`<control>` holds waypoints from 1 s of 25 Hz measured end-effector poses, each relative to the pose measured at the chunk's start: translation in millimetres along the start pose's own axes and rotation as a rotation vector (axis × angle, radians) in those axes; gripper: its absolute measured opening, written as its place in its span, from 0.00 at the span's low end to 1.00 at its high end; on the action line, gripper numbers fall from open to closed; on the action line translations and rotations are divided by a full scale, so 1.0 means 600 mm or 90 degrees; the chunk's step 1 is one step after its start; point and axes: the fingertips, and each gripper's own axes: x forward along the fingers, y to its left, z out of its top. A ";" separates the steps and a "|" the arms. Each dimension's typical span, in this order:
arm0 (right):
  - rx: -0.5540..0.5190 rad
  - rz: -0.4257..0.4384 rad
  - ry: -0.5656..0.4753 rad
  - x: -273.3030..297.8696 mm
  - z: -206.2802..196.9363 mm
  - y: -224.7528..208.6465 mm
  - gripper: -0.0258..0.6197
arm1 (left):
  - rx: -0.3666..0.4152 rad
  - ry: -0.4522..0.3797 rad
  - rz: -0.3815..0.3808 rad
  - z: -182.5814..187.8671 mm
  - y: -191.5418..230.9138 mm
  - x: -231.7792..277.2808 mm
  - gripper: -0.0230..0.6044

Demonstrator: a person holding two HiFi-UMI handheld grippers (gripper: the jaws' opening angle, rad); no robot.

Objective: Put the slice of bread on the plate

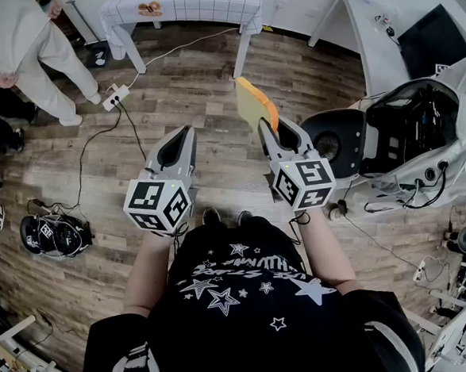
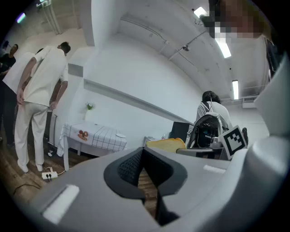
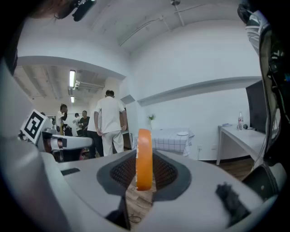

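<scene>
A slice of bread [image 1: 253, 102] with an orange crust stands on edge between the pads of my right gripper [image 1: 270, 128], which is shut on it. In the right gripper view the bread [image 3: 144, 157] sticks up edge-on from that gripper [image 3: 144, 177]. My left gripper [image 1: 185, 134] is level beside it on the left, jaws together with nothing in them; its own view shows the gripper [image 2: 144, 156] and the bread [image 2: 166, 144] off to the right. A white plate [image 3: 182, 133] lies on a far table with a checked cloth [image 1: 180, 2]; the plate [image 2: 120, 135] shows small.
I stand on a wood floor. A person in white [image 1: 24, 45] stands at the upper left. A power strip [image 1: 115, 95] and cables trail across the floor. A black device [image 1: 53, 233] lies at the left. A grey machine [image 1: 420, 136] and a white desk [image 1: 365, 21] fill the right.
</scene>
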 end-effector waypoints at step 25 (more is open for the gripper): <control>-0.040 0.023 -0.017 -0.041 0.044 -0.114 0.19 | 0.016 -0.008 0.033 0.003 -0.100 0.079 0.05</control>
